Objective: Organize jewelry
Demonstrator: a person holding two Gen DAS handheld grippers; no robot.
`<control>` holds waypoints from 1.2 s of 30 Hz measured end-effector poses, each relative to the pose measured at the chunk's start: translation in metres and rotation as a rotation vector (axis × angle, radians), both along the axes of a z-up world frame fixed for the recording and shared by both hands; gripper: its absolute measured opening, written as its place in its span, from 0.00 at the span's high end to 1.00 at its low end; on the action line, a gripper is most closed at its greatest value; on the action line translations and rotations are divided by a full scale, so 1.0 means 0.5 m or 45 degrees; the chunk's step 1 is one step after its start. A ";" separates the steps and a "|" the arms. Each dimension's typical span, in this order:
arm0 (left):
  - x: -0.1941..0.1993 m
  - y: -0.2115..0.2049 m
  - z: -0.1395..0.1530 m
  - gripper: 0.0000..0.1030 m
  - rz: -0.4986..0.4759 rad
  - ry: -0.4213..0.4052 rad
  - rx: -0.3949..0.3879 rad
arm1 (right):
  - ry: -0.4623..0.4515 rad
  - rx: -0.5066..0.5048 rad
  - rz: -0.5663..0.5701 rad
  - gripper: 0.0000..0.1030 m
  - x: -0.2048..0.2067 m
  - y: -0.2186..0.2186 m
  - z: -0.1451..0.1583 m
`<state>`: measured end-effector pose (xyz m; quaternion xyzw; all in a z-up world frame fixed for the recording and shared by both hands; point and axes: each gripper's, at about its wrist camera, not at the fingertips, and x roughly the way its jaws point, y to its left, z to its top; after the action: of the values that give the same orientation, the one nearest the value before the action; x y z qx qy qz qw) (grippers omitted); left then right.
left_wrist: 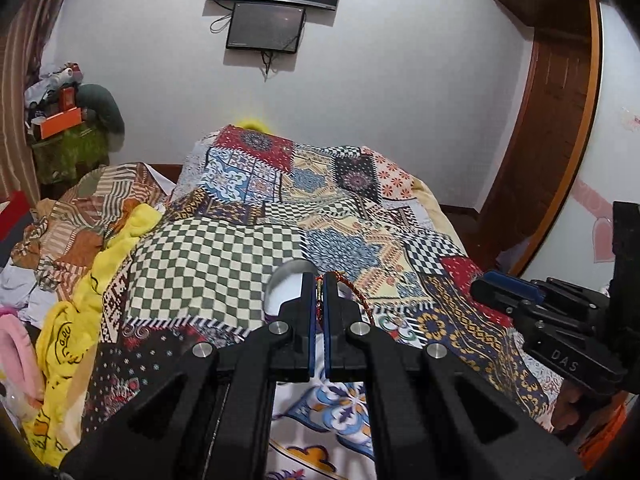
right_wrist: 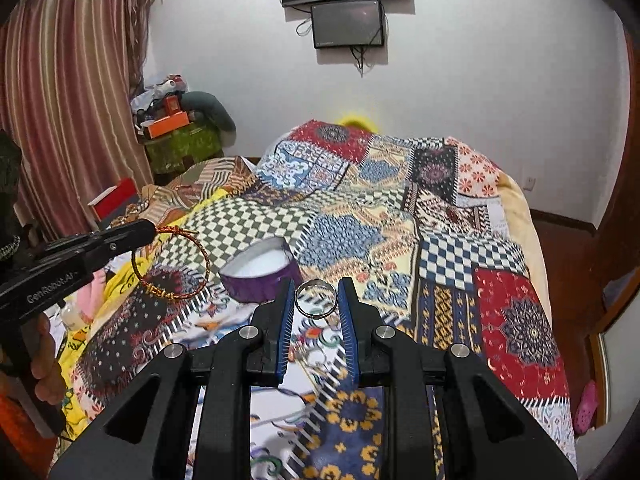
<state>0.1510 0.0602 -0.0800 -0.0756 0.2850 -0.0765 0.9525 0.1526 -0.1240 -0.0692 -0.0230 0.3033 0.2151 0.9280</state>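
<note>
My left gripper [left_wrist: 319, 280] is shut on a red-and-gold braided bangle [left_wrist: 360, 300]; in the right wrist view the bangle [right_wrist: 170, 266] hangs from the left gripper [right_wrist: 150, 230] above the quilt. My right gripper [right_wrist: 316, 292] is shut on a thin silver ring [right_wrist: 316, 298], held between its blue pads [right_wrist: 286, 320]. A purple bowl with a white inside [right_wrist: 260, 270] sits on the quilt just beyond both grippers; in the left wrist view the bowl [left_wrist: 286, 284] is partly hidden behind the left fingers. The right gripper also shows at the right of the left wrist view [left_wrist: 504, 288].
A patchwork quilt [right_wrist: 440, 220] covers the bed. Yellow cloth [left_wrist: 76, 320] and crumpled fabric lie at the left. A cluttered green stand [right_wrist: 180, 144] stands by striped curtains [right_wrist: 68, 100]. A wooden wardrobe [left_wrist: 552, 120] stands at the right. Screens [right_wrist: 348, 24] hang on the wall.
</note>
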 end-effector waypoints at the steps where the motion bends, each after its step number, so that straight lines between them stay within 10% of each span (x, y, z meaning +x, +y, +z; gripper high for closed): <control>1: 0.008 0.006 -0.001 0.99 0.007 0.000 0.000 | -0.006 0.000 0.003 0.81 0.004 0.005 0.003; 36: 0.248 0.047 -0.134 0.99 -0.004 0.238 -0.071 | 0.153 -0.195 0.320 0.81 0.205 0.163 -0.083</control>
<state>0.2749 0.0836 -0.1469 -0.1084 0.3705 -0.0786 0.9191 0.2550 -0.0424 -0.1109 -0.1185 0.3686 0.3066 0.8695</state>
